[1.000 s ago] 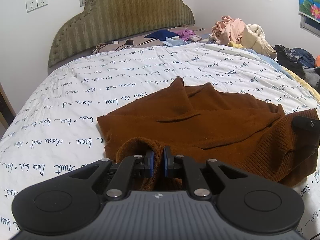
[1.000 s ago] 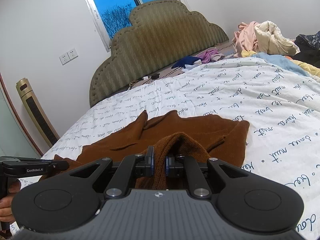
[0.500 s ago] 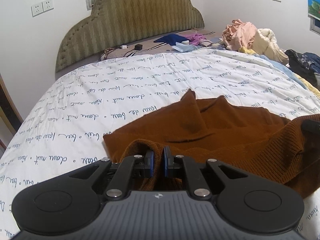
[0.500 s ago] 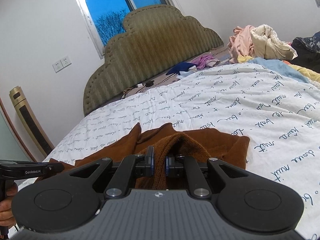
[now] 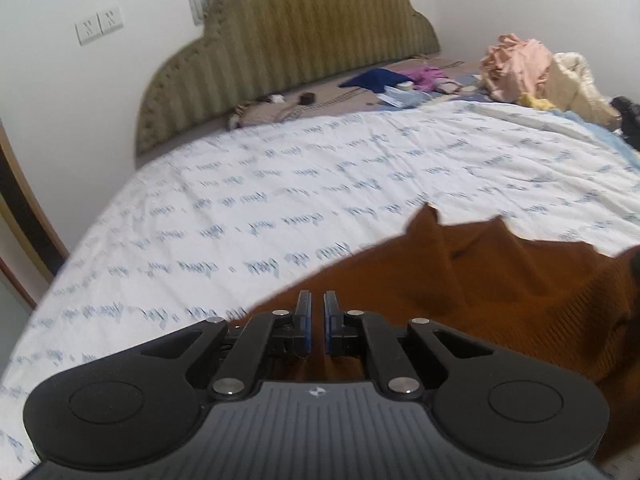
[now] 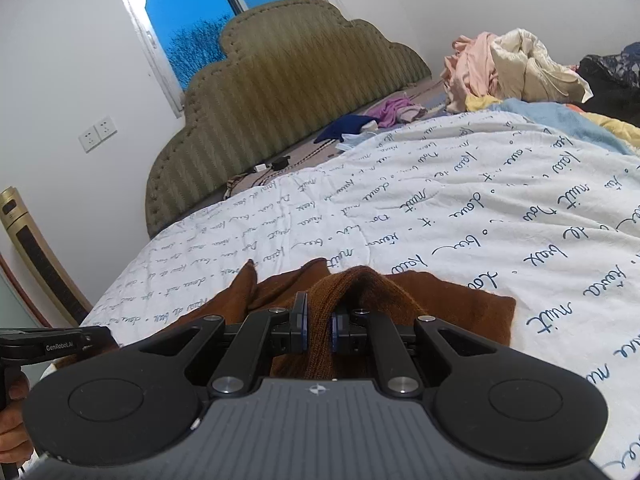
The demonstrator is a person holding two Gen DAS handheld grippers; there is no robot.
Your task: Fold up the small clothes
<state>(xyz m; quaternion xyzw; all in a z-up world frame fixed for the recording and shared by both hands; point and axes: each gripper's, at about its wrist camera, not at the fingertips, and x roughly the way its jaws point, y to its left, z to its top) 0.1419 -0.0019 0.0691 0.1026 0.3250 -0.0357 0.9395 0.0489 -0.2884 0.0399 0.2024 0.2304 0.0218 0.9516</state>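
- My left-wrist camera looks along my left claw [image 5: 317, 322], tilted down over the bed [image 5: 280, 184] toward the headboard [image 5: 288, 48], close above the sweater [image 5: 500, 280].
- My right-wrist camera looks along my right claw [image 6: 319, 328], same way, lower.
- Both share bed, headboard, sweater, clothes pile [image 6: 516, 68].

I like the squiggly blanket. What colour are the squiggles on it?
Dark blue handwriting on a white bedspread, clearest in the right wrist view.

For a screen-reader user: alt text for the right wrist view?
The right tongs pinch a bunched fold of a brown knit garment over a white script-printed bedspread. Beyond stand an olive headboard and a clothes pile.
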